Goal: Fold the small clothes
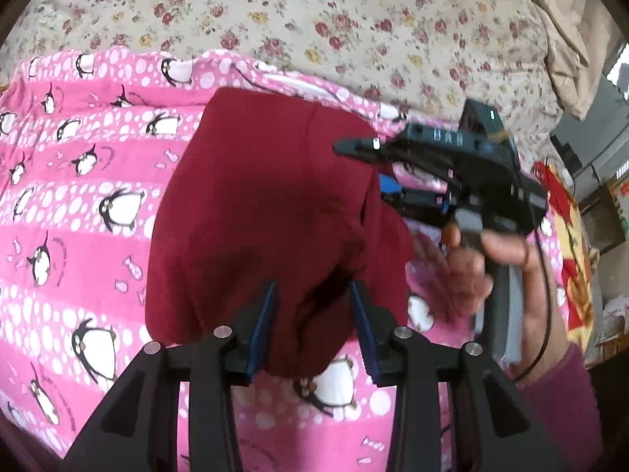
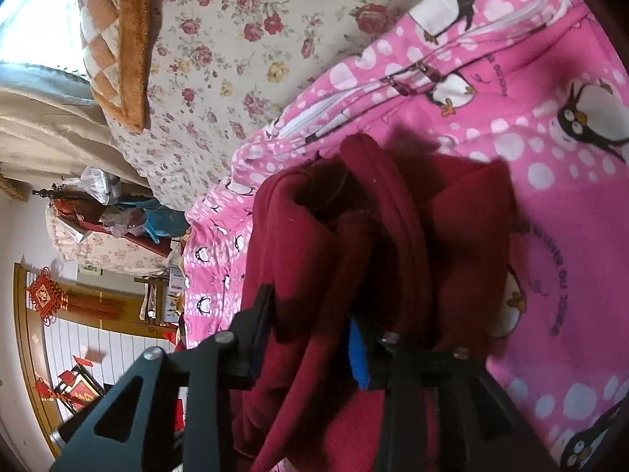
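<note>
A dark red fleece garment (image 1: pixel 255 196) lies folded on a pink penguin blanket (image 1: pixel 78 216). In the left wrist view my left gripper (image 1: pixel 312 295) hangs over the garment's near end, open, with the red cloth showing between its blue pads (image 1: pixel 265 326) but not pinched. My right gripper (image 1: pixel 365 169) comes in from the right, held by a hand (image 1: pixel 471 267), its fingers over and under the garment's right edge. In the right wrist view the right gripper (image 2: pixel 310 314) is shut on thick bunched folds of the garment (image 2: pixel 314 236) that fill the gap.
The pink blanket (image 2: pixel 550 196) is spread over a floral bedsheet (image 1: pixel 314 11). A checked orange cushion (image 2: pixel 114 39) lies on the sheet near the bed's edge, and a beige pillow (image 1: pixel 562 39) sits at the far right. Cluttered furniture stands beyond the bed.
</note>
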Action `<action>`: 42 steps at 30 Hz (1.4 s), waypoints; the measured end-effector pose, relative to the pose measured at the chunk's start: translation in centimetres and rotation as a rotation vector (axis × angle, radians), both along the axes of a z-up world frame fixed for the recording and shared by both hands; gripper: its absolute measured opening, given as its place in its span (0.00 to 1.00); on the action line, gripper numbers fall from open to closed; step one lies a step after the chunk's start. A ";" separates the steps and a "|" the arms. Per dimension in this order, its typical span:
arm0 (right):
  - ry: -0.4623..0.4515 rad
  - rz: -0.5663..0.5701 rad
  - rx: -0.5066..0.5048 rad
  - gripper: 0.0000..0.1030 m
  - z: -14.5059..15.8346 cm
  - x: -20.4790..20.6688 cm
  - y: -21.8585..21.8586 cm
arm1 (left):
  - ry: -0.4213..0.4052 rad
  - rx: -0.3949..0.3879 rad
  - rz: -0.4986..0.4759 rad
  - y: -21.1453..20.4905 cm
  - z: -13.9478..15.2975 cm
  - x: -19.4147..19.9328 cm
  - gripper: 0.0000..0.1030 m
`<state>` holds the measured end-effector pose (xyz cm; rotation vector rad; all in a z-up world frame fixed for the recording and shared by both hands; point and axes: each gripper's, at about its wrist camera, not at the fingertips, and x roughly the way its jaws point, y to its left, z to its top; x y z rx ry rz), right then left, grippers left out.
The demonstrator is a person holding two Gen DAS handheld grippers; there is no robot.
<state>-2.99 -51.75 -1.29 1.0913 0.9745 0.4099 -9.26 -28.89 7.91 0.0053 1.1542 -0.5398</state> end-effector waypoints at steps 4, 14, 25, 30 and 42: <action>0.004 0.012 -0.021 0.45 0.4 0.2 0.4 | -0.028 0.015 -0.010 0.2 -1.1 -0.8 0.17; 0.017 0.026 -0.061 0.45 0.7 0.6 1.1 | 0.118 -0.264 0.173 5.3 -0.9 -1.4 0.17; 0.031 0.008 -0.051 0.45 0.3 0.4 0.8 | 0.271 -0.548 0.473 10.9 -3.5 -3.2 0.31; 0.034 0.009 -0.057 0.45 0.3 0.3 0.8 | 0.356 -0.630 0.537 11.1 -5.7 -2.6 0.31; 0.036 0.039 -0.073 0.60 1.1 0.4 1.5 | 0.375 -0.651 0.555 7.4 -6.2 -2.0 0.34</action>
